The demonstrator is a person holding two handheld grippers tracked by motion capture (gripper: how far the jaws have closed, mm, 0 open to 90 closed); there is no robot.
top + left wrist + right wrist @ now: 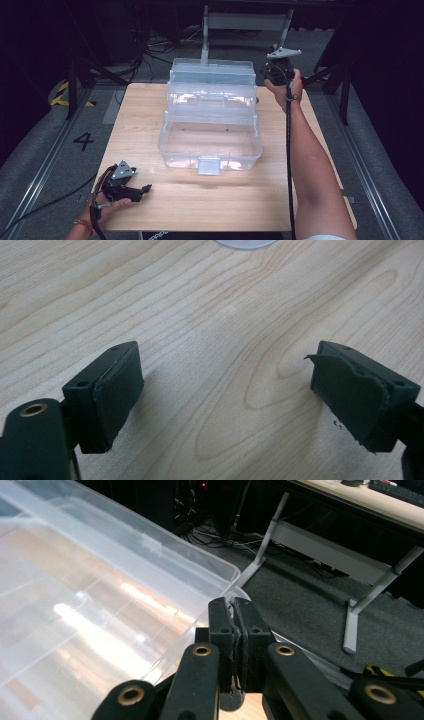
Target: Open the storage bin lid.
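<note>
Clear plastic tool box (210,117), cantilever type w/ stepped trays, stood open mid-table in high view, lid tipped back toward far edge. Bottom bin looked empty, front latch tab hung at near side. Wooden table (150,200) underneath. Right gripper (276,70) was held up at the box's far right corner, by the lid end; left gripper (142,189) rested low at near left corner of table, well apart from box.

Left gripper view: both black pads (117,390) stood wide apart, nothing btwn them, just wood grain below. Right-hand pad rubber looked torn/ragged at edge. Pale rounded bit at top edge, prob. part of the box, can't confirm.

Right gripper view: jaws were pressed together, pads touching. Couldn't tell if any thin edge was pinched btwn them; looked empty. Box lid (100,595) lay just beside the tips, its rounded corner rim nearest. Translucent, glossy, strong glare streaks.

Handling guess: box prob. light when empty, thin-walled, stiff but flexy at rims, slick surface so pads may slip. Hinged trays would swing if lifted by one part. Best hold seemed the lid rim/corner for closing, or latch tab at front; squeeze gently since thin plastic could crack.
</note>
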